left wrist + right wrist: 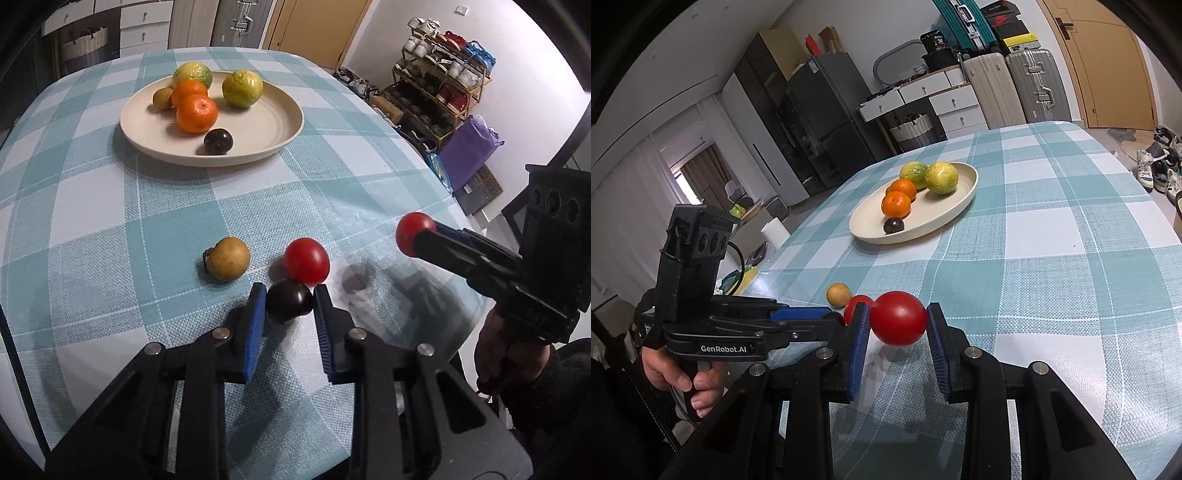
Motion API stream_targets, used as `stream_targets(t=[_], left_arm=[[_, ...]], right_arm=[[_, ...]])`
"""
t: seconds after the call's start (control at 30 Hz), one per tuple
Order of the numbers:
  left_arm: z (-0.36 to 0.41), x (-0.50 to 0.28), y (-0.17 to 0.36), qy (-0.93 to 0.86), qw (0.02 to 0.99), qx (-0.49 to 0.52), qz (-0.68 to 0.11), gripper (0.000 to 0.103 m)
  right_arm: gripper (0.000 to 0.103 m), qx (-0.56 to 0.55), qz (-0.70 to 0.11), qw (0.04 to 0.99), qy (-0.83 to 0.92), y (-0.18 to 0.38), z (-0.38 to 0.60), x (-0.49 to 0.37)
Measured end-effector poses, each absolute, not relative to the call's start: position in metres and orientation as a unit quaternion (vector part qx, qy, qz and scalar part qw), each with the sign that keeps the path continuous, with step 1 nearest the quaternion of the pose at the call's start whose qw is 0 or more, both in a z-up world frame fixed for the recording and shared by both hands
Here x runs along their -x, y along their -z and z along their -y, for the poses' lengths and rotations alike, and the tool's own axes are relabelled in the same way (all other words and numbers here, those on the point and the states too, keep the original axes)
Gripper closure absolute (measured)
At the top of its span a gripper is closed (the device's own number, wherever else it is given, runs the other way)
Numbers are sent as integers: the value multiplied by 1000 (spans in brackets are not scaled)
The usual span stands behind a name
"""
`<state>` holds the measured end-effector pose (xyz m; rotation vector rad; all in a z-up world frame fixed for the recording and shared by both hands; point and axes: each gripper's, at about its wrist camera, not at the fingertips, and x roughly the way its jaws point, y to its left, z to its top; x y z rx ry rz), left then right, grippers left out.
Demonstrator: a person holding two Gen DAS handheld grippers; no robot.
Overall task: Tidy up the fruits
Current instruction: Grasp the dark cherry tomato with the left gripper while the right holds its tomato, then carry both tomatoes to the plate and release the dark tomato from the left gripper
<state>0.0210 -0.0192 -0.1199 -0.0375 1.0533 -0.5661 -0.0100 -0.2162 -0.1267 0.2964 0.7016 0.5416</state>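
My left gripper (290,299) is shut on a dark plum (289,300) low over the checked tablecloth. A red tomato (306,261) lies on the cloth just beyond it, and a small yellow-brown fruit (227,258) to its left. My right gripper (895,321) is shut on a second red tomato (898,318) and holds it above the cloth; it shows at the right of the left wrist view (415,233). A cream plate (280,122) farther back holds two green-yellow citrus, two oranges, a small brown fruit and another dark plum (218,141).
The table's right edge (443,192) drops to a floor with a shoe rack (439,74) and a purple bag. Drawers, suitcases and a fridge stand beyond the far edge. The left gripper's body (713,332) sits left of my right gripper.
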Motion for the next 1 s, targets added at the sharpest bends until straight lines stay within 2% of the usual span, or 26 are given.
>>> stream_targets(t=[0.6, 1.0], left_arm=[[-9, -29, 88, 261, 850, 50, -454, 80], [-31, -86, 51, 228, 879, 58, -415, 80]], right_arm=[[71, -144, -334, 888, -283, 116, 195, -18], [71, -141, -339, 886, -282, 98, 181, -72]])
